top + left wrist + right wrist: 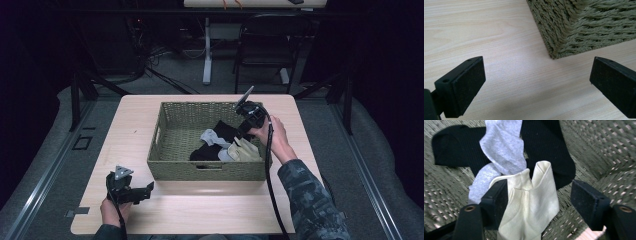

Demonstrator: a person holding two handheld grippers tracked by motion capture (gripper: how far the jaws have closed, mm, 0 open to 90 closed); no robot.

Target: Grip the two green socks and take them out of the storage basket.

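Socks (529,202) in basket (172,167) | right tool (539,200) released, straddling | left tool (536,82) released, tabletop

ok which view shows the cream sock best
The right gripper view: the cream sock lies close up between the open right claw, its ribbed cuff clear. The high view shows it small in the basket beside the hand. The left gripper view shows the basket's outer corner and table instead.

We read this as lab or recording studio: dark curtained surround, light wood table (135,125) on grey floor, cable tangle (145,60) behind, folding chair (265,45), second table's leg (207,55).
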